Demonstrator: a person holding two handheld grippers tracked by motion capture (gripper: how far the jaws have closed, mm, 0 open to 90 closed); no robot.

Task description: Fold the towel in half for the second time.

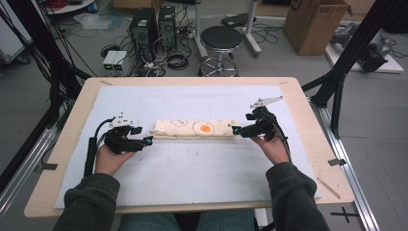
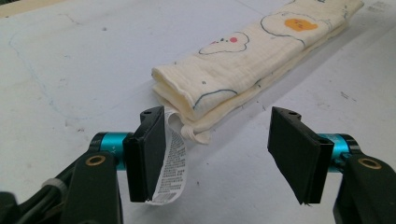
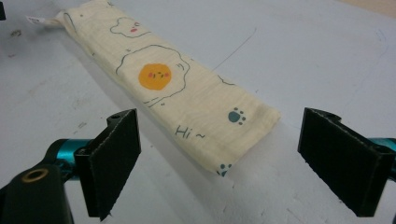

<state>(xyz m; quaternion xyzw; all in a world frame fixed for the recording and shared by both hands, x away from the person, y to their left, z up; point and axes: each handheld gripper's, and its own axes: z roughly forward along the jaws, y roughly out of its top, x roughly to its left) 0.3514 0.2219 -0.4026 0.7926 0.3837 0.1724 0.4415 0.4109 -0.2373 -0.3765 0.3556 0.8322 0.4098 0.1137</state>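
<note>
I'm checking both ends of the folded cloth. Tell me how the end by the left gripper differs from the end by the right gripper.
The cloth's left end shows stacked layers and a white printed care tag; the cloth's right end looks flat, tagless, with "Hi~" and paw prints. The left end's tag touches the left gripper; the right gripper stands clear. Both grippers are open.

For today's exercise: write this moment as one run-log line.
cloth: folded strip, flat on table | left gripper: open, at its left end | right gripper: open, at its right end
</note>
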